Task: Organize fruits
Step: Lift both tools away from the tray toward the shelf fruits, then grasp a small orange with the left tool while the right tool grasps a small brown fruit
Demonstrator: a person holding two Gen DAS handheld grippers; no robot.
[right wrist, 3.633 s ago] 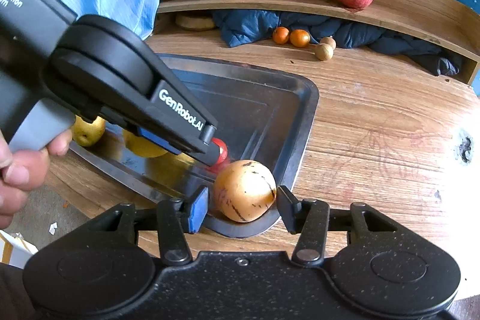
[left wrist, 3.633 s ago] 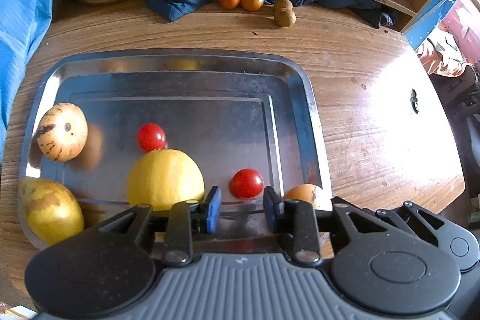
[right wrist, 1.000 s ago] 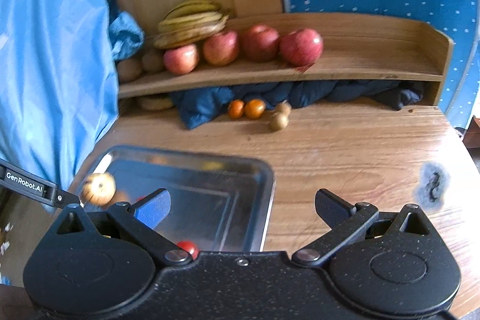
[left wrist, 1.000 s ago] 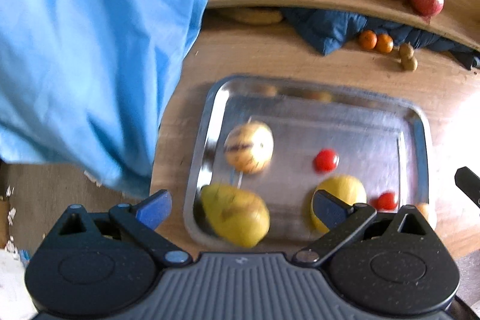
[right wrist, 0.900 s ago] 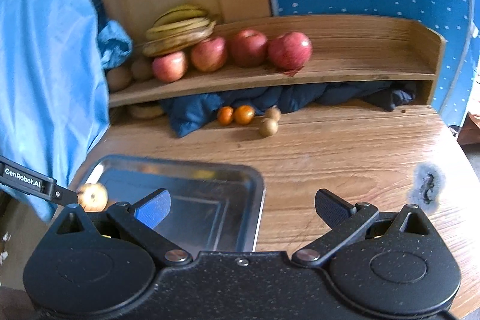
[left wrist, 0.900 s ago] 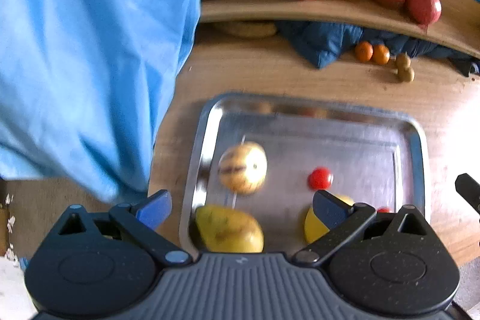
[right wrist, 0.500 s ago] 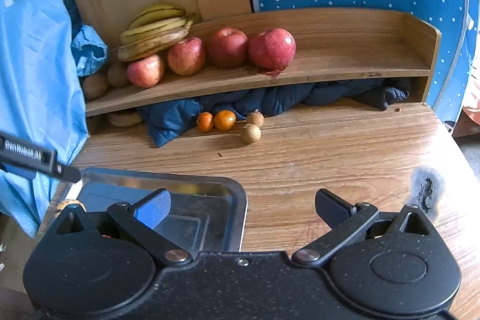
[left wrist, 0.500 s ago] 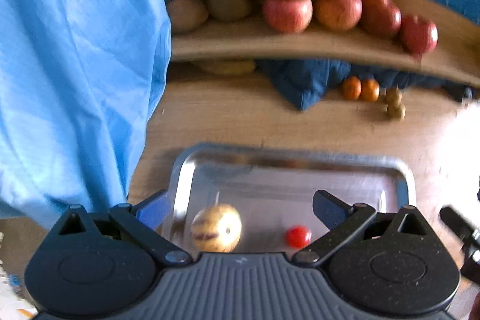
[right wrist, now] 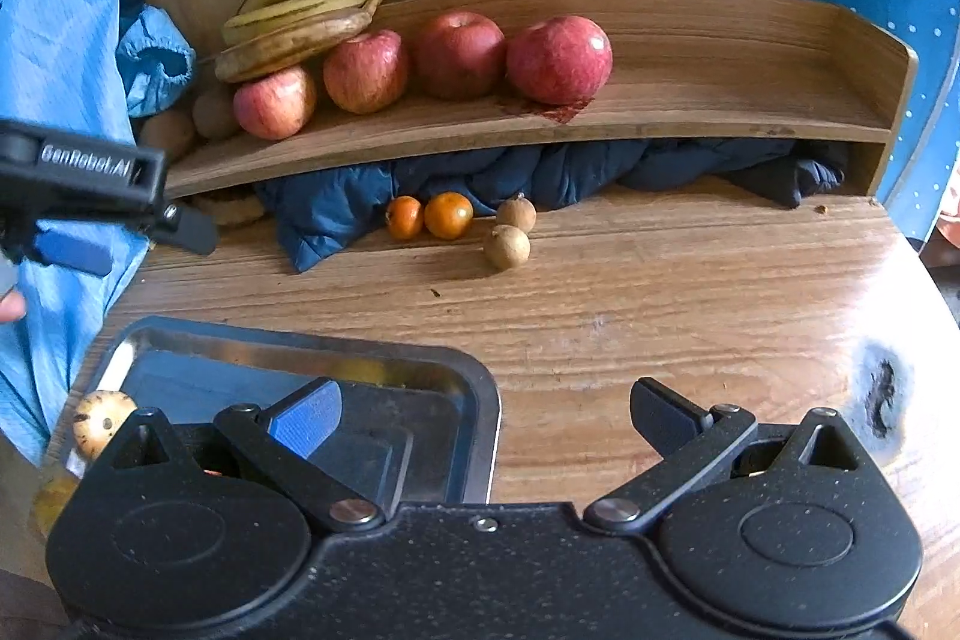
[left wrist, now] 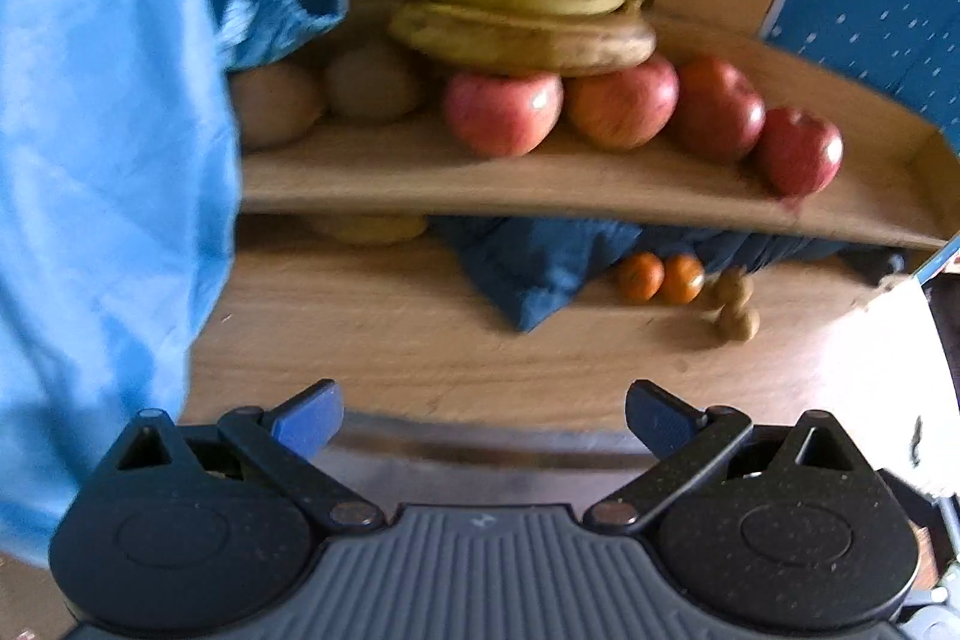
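Wooden table (right wrist: 660, 292): both grippers' jaws spread, empty; 2 oranges (right wrist: 447, 215) lie well ahead by the shelf (right wrist: 660, 112).

Daylight from the right; glare on table (right wrist: 810, 292) at right. Left wrist view motion-blurred throughout, bananas (left wrist: 516, 10) soft. Right wrist view sharp. Fisheye bends shelf (right wrist: 690, 106); dark corners in both.

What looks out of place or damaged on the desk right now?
A red stain sits on the shelf under the rightmost apple, as if it leaked. A dark burnt-looking mark scars the desk. A blue cloth is stuffed under the shelf.
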